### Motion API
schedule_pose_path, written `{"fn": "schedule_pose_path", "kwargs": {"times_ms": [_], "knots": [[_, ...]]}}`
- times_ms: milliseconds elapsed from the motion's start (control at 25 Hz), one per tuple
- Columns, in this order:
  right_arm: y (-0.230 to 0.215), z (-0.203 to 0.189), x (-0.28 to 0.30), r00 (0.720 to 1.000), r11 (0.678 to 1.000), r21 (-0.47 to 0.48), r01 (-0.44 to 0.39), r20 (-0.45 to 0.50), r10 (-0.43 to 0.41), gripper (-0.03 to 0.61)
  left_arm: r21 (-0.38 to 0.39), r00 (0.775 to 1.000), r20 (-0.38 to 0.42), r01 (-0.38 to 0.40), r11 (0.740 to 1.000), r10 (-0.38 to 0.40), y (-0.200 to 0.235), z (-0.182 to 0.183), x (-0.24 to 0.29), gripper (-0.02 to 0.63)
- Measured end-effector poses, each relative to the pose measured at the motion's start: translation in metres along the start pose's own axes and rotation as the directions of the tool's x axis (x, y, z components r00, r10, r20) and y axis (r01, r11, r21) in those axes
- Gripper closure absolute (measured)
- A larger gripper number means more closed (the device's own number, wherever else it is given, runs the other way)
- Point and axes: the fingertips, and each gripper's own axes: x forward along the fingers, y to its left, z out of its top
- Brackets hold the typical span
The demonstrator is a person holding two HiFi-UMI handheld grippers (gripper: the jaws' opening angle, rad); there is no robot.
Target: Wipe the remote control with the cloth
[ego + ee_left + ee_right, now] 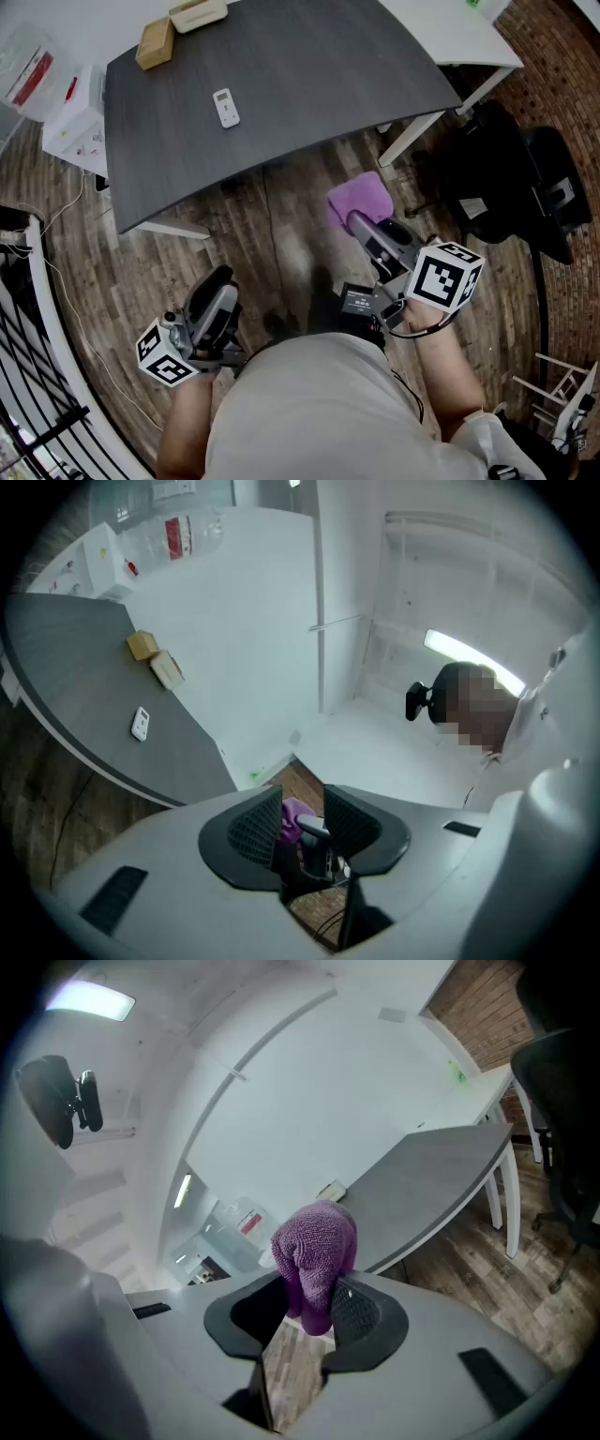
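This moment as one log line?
right gripper: shut on purple cloth | left gripper: open, empty | remote control: on grey table, untouched | wiping: not begun

Office, by the look: curved grey table (pixel 300 84) at 12 o'clock, white table (pixel 450 33) at 1, brick wall (pixel 553 56) at 2, black swivel chair (pixel 497 178) at 3, wood-plank floor (pixel 272 234).

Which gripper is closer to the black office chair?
Right. The right gripper, clamping the purple cloth, is beside the chair; the left gripper hangs on the person's far side.
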Motion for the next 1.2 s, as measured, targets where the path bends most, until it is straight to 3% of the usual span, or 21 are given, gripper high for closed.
{"fn": "schedule_pose_path", "kwargs": {"times_ms": [200, 360, 720, 1200], "knots": [[-0.027, 0.047, 0.012, 0.999, 0.999, -0.035, -0.019, -0.046, 0.017, 0.465, 0.018, 0.998, -0.023, -0.053, 0.998, 0.054, 0.020, -0.004, 0.061, 0.495], [-0.052, 0.065, 0.018, 0.995, 0.999, -0.041, -0.035, -0.094, 0.031, 0.465, 0.036, 0.992, 0.005, -0.128, 0.991, 0.128, 0.037, -0.006, 0.094, 0.495], [-0.081, 0.083, 0.049, 0.992, 0.999, -0.016, -0.036, -0.122, 0.034, 0.465, 0.074, 0.935, 0.052, -0.354, 0.932, 0.351, 0.092, 0.015, 0.102, 0.442], [-0.065, 0.091, 0.145, 0.991, 0.996, -0.088, 0.026, -0.128, -0.038, 0.465, 0.093, 0.883, -0.103, -0.449, 0.888, 0.458, 0.205, 0.063, 0.099, 0.442]]}}
